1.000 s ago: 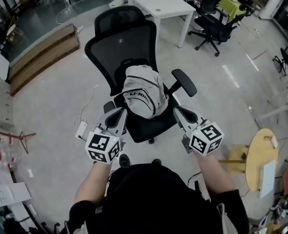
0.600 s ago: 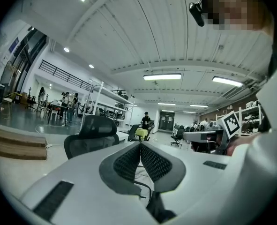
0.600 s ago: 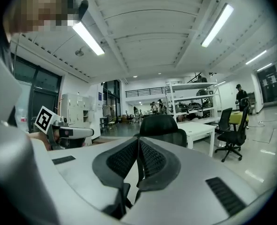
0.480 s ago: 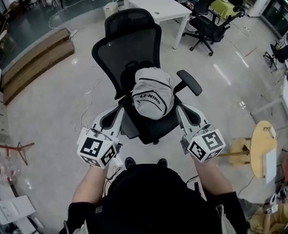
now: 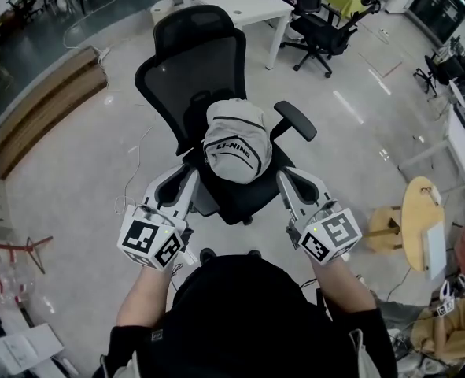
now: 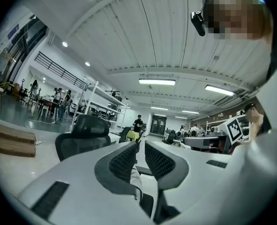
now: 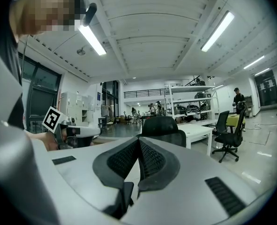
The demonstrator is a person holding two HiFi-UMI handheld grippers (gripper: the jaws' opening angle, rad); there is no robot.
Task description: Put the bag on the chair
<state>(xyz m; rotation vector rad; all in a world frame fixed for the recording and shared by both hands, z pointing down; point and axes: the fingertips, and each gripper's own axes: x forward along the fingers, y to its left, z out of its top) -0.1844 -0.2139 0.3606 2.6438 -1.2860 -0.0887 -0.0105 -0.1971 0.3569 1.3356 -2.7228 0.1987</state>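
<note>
Over a pale floor point(image 5: 75, 172), looks down on a black mesh chair point(image 5: 191, 69) with the grey bag point(image 5: 234, 144) sitting upright on its seat, leaning back against the backrest. Holds the left gripper point(image 6: 140, 146) level near the seat's front left edge, jaws a little apart after just opening, nothing between the pads. Holds the right gripper point(image 7: 138, 142) near the front right edge, jaws pressed together and empty, clear of the bag.

we see: right gripper point(image 7: 139, 143) jaws pressed together, nothing between | black mesh office chair point(image 7: 160, 125) dead ahead | white desk point(image 7: 199, 131) beyond, right | second black chair point(image 7: 226, 137) far right
</note>
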